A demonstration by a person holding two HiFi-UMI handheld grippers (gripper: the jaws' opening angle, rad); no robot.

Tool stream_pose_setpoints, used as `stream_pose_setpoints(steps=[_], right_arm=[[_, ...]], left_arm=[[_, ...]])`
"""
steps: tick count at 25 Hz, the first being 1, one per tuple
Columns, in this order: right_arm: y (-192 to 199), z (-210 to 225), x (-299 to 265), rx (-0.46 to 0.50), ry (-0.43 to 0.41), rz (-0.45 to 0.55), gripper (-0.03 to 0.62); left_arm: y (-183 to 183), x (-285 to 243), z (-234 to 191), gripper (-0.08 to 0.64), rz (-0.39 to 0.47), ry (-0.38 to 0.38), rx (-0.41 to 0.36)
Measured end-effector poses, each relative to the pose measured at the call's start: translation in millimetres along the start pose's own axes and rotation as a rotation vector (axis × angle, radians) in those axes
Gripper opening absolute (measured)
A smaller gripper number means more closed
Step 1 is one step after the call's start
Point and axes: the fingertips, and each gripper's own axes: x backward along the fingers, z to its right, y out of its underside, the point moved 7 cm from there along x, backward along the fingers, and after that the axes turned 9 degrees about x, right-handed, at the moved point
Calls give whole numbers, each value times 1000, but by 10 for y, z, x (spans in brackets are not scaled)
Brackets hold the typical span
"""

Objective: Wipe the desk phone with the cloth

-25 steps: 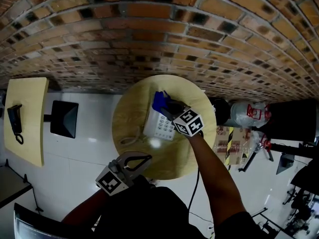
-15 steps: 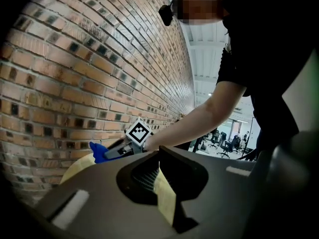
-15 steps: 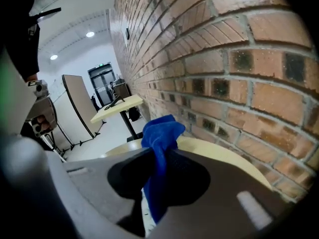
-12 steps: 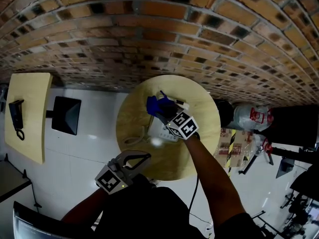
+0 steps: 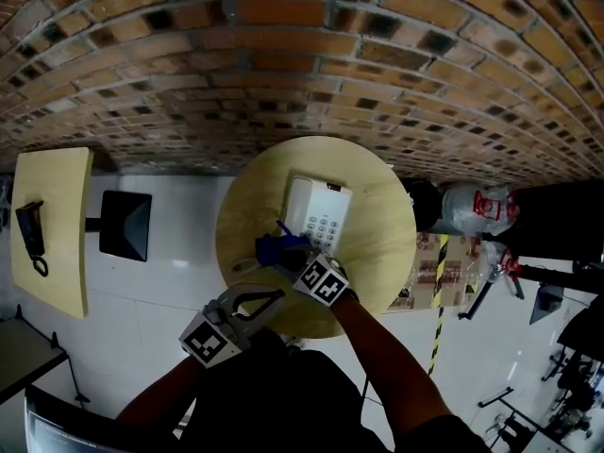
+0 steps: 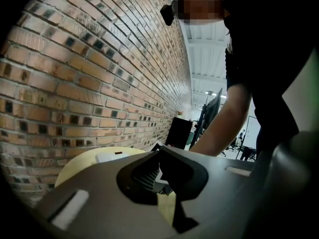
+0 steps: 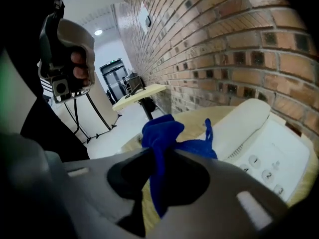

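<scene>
A white desk phone (image 5: pixel 317 215) lies on the round wooden table (image 5: pixel 377 243), its handset (image 7: pixel 239 119) along the left side and its keypad (image 7: pixel 271 156) facing up. My right gripper (image 5: pixel 289 254) is shut on a blue cloth (image 5: pixel 276 249), which bunches out past the jaw tips. The cloth (image 7: pixel 160 131) hangs at the phone's near left corner, over the table top. My left gripper (image 5: pixel 280 297) is held off the table's near edge with its jaws shut and nothing in them; in the left gripper view (image 6: pixel 159 147) its tips meet.
The phone's white cord (image 5: pixel 247 265) curls on the table beside the cloth. A brick wall (image 5: pixel 302 74) runs behind the table. To the left stand a pale table (image 5: pixel 57 253) with a black phone (image 5: pixel 28 231), and a black box (image 5: pixel 123 225). Clutter (image 5: pixel 472 213) sits on the right.
My right gripper has dragged the blue cloth from the phone's far end down toward me, off its near left corner. The phone's face now shows. The left gripper has stayed put.
</scene>
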Motion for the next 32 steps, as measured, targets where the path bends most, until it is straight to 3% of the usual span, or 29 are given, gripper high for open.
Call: stream_pose_setpoints(steps=[3,6,11,19,25,29,32], right_arm=[[59,-69,-14,-10,-6,-4,74],[-4,27,176,-48,41,67,74],[131,456,842,-133,233,139,74],[1066,903,1815,-326,486,77,74],[1834,915,1853,-510,485,-38,75],[1980,933,1788,-546,493,-57,77],[1971,995,1772,-522,516,-74,88]], left_arm=[[7,-18,48,-5,-10,17,-18],[-13,-56,66,-5,-9,20,0],[-43,-176,99,-5,-23,58,-21],[-46,-455,235,-5,-45,132,-28],[-10,-536,291,-5,-66,143,-25],[15,-552,283,-5,-86,138,-13],[13,-551,284,-5,-75,136,-17]])
